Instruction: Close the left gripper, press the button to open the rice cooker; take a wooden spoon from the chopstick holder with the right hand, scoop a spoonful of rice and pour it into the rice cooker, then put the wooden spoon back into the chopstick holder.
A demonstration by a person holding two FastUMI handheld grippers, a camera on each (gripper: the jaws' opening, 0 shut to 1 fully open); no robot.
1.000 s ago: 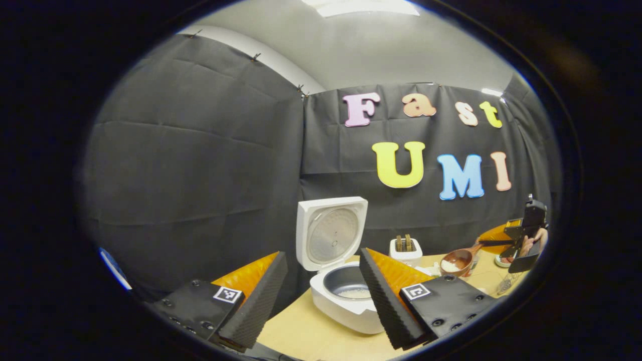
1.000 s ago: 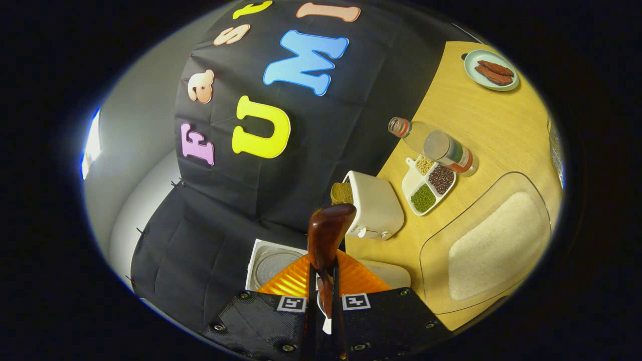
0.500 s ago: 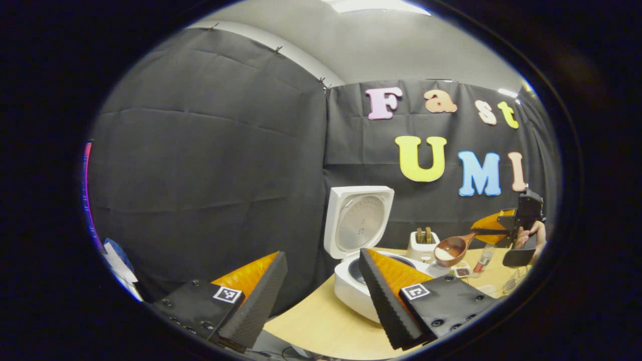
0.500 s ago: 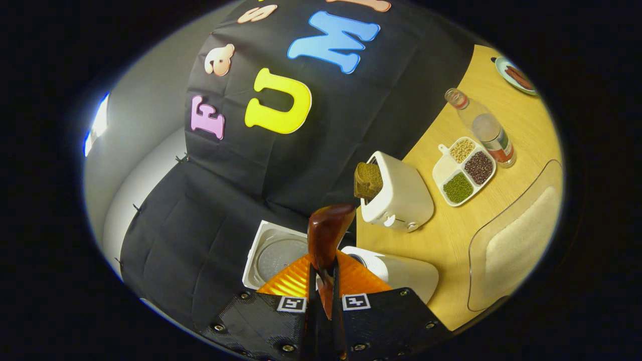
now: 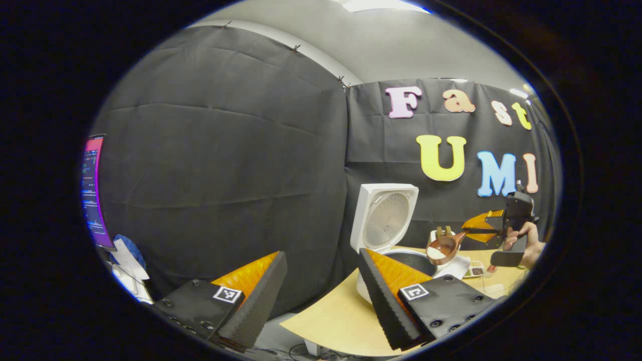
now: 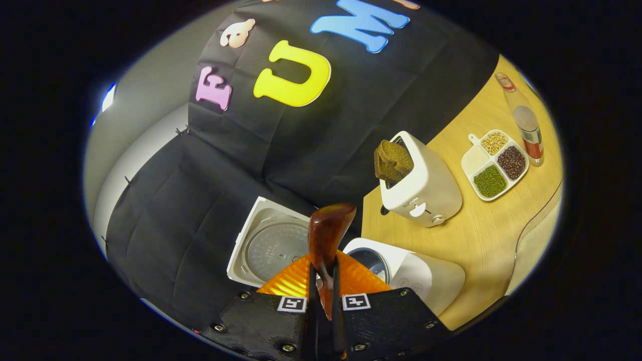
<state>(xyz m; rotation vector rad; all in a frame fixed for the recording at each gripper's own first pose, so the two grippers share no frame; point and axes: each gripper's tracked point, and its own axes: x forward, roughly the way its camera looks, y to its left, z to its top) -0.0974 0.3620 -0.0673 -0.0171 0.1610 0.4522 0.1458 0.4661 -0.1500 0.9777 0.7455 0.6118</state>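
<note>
In the left gripper view, the left gripper [image 5: 321,296] sits at the bottom of the frame with its jaws wide apart and nothing between them. Past its right finger, at lower right, stands the cooker [image 5: 401,258] on the table [image 5: 331,321], lid [image 5: 383,220] raised upright. Just right of the pot opening, the spoon [image 5: 444,246] hangs in the air with white rice in its bowl, held by the right gripper [image 5: 484,228] in a hand [image 5: 521,240] at the right edge.

In the right gripper view, the right gripper [image 6: 321,296] at bottom centre has its jaws closed on the spoon [image 6: 328,235] handle, the bowl pointing up the frame. Behind it lie the cooker [image 6: 401,273] and its open lid [image 6: 273,248]. A toaster [image 6: 426,185] with bread stands at centre right, and a tray [image 6: 494,165] of beans and a bottle [image 6: 524,125] at upper right.
</note>
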